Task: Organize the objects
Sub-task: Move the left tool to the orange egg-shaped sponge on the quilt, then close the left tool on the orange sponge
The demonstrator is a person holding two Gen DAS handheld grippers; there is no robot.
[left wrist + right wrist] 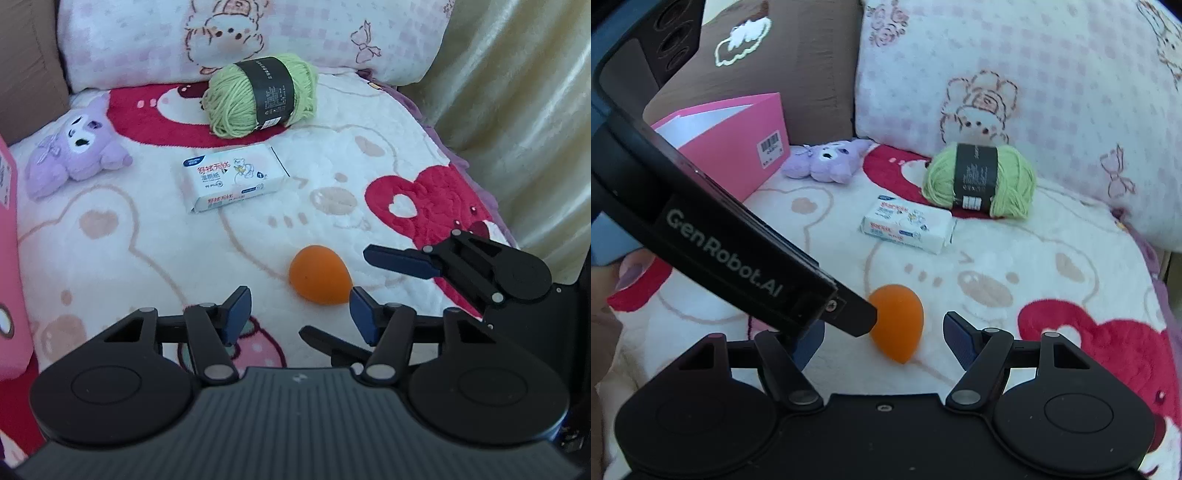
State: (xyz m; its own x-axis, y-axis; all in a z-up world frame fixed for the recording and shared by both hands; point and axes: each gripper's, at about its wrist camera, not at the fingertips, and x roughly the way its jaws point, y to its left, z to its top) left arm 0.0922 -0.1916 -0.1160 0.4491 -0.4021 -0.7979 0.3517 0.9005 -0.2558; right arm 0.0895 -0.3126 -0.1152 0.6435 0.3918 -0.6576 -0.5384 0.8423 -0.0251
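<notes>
The fingers of both grippers stand wide apart, holding nothing. The left gripper point(297, 314) and right gripper point(886, 338) hover low over the blanket point(147, 240), flanking an orange egg-shaped sponge point(319, 275) lying just ahead. Farther out lie a white tissue pack point(232, 177), green yarn point(260, 94), a purple plush point(75, 147) and a pink box point(738, 147).

Blanket point(147, 229) holds yarn point(258, 94), wipes point(234, 177), plush point(74, 144), sponge point(319, 275).
</notes>
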